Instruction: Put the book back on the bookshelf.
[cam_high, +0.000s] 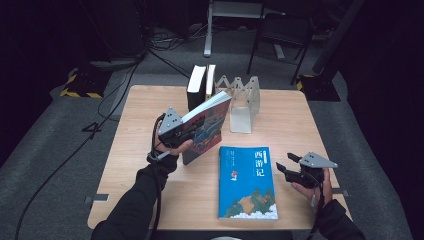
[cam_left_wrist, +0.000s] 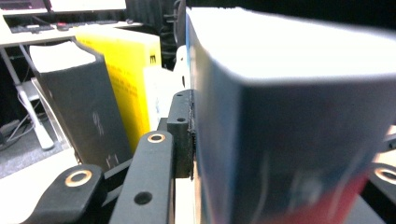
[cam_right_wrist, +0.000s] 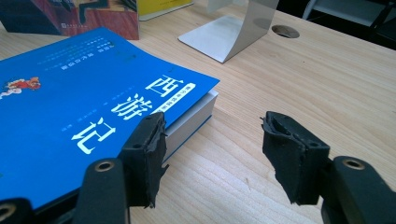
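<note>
A book with a colourful painted cover (cam_high: 207, 125) stands tilted on its lower edge at the middle of the wooden table (cam_high: 135, 145). My left gripper (cam_high: 192, 127) is shut on it from the left. In the left gripper view one black pad (cam_left_wrist: 182, 135) presses flat on the book's cover (cam_left_wrist: 289, 130). A blue book with white characters (cam_high: 247, 182) lies flat near the front. My right gripper (cam_high: 286, 163) is open just right of it. In the right gripper view that gripper (cam_right_wrist: 215, 140) has bare wood between its pads, beside the blue book's corner (cam_right_wrist: 70, 107).
A black book (cam_high: 196, 87) and a yellow one (cam_high: 210, 80) stand upright at the table's far edge, close behind the held book. A folding metal bookend (cam_high: 242, 102) stands to their right. Chairs, a desk leg and cables are on the floor beyond.
</note>
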